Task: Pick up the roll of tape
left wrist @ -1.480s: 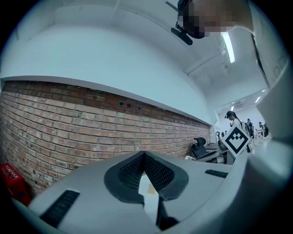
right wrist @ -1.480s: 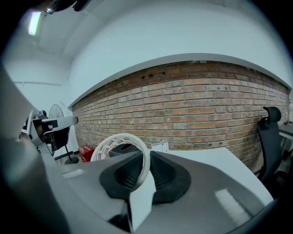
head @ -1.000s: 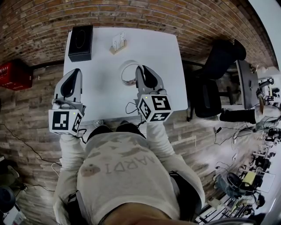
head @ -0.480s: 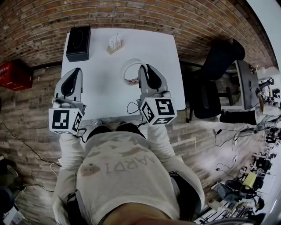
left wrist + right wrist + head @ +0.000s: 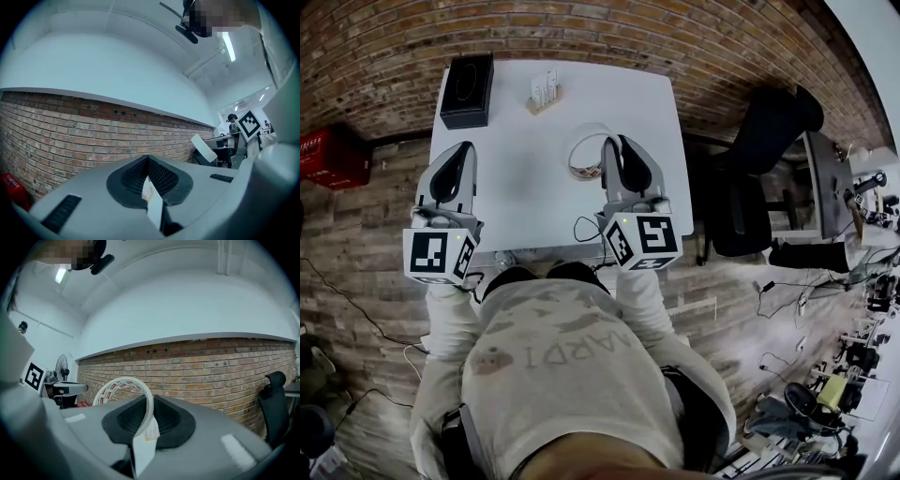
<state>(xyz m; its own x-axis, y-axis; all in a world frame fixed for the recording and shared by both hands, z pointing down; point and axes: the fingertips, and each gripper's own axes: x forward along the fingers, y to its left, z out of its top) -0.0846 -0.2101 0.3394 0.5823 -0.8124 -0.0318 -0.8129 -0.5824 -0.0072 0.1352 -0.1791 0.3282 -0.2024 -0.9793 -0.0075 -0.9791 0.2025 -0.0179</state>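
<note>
The roll of tape (image 5: 581,150) is a white ring with red print inside. It hangs above the white table (image 5: 525,202), tilted, with my right gripper (image 5: 610,142) shut on its right-hand rim. In the right gripper view the roll (image 5: 117,384) arches up and to the left out of the gripper (image 5: 149,401), its wall pinched between the two dark pads. My left gripper (image 5: 461,148) hovers over the table's left edge, well apart from the roll. In its own view the left gripper (image 5: 147,161) is shut with nothing in it.
A black tissue box (image 5: 469,89) sits at the table's far left corner, and a small wooden stand with white cards (image 5: 546,92) next to it. A black office chair (image 5: 759,178) stands right of the table. A brick wall (image 5: 211,376) runs behind it.
My right gripper has risen with the tape roll in it and drifted a little right in the head view. The left gripper has barely shifted.
</note>
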